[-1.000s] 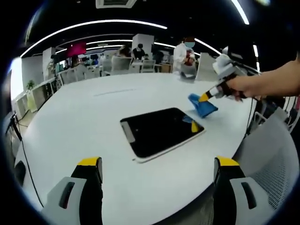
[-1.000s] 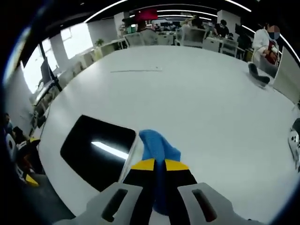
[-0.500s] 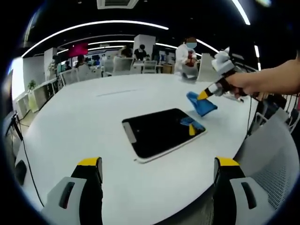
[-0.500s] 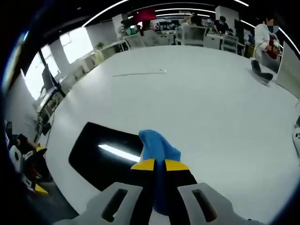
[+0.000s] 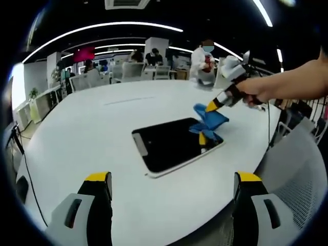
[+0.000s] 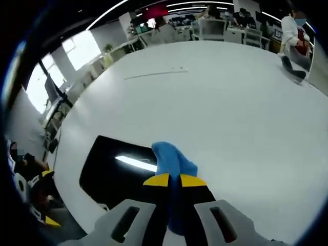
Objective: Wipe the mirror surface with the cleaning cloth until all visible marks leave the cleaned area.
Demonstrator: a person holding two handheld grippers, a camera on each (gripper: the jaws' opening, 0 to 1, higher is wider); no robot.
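We saw our right gripper [image 6: 169, 179] clamped on the blue cleaning cloth [image 6: 172, 160] at the dark mirror's [image 5: 171, 143] edge; our left gripper [image 5: 174, 179] hung wide open, empty.

In the right gripper view the right claw [image 6: 169, 180] covers the near part of the blue cloth [image 6: 171, 160], which hides the mirror's [image 6: 118, 171] near corner, and any marks on the glass are too faint to tell.

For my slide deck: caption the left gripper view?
Right claw brings blue cloth onto the dark mirror on a white table.
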